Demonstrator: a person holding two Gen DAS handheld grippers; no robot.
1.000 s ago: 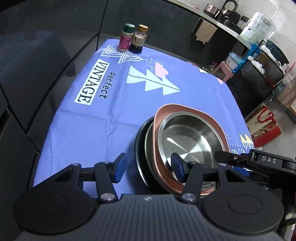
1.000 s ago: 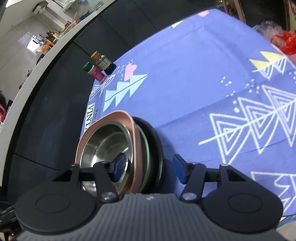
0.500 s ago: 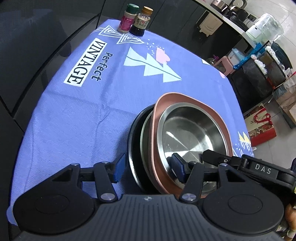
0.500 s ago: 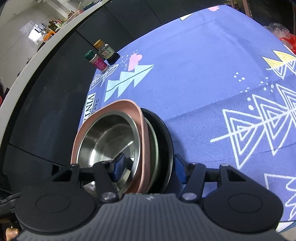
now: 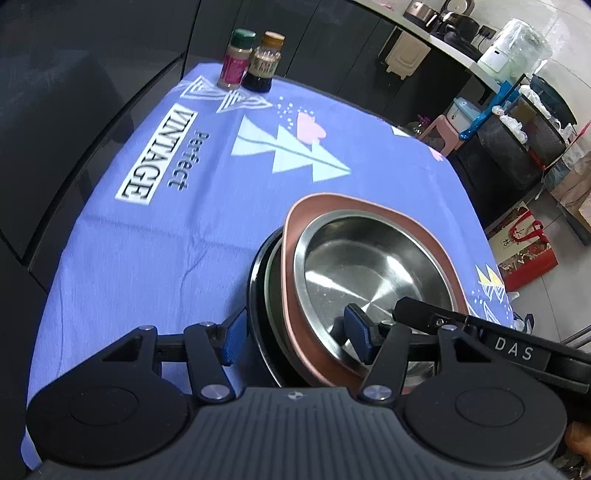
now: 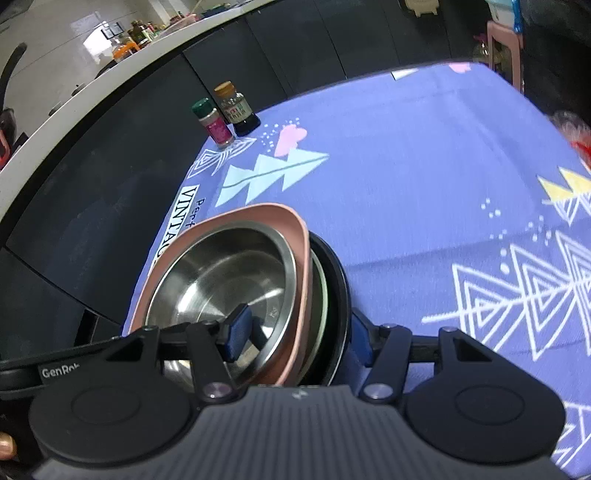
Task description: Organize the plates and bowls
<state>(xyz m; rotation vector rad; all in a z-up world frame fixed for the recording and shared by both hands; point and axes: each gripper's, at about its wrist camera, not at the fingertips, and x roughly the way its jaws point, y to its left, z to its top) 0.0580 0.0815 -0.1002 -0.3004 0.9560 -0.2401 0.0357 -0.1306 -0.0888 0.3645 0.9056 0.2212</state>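
The left tongs point(image 5: 295, 338), spread wider than a second ago, are opening astride the stack's point(image 5: 369, 273) near rim on the counter point(image 5: 147, 236), while the right tongs point(image 6: 295, 334) straddle its other side, unclamped, suggesting release.

tablecloth point(image 5: 155, 236): violet, white triangle trees, "VINTAGE" print | steel bowl point(image 5: 369, 273): silver | plate point(image 5: 295, 221) under it: pink | lowest plate point(image 5: 255, 288): black | jars' lids beyond bowl: green point(image 5: 243, 34), amber point(image 5: 273, 37)

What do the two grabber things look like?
Both are black. The left gripper and right gripper each have blue pads on two thin fingers, round discs at the sides, silver screws and a ribbed grey body. White letters read "DAS" and "GenRob".
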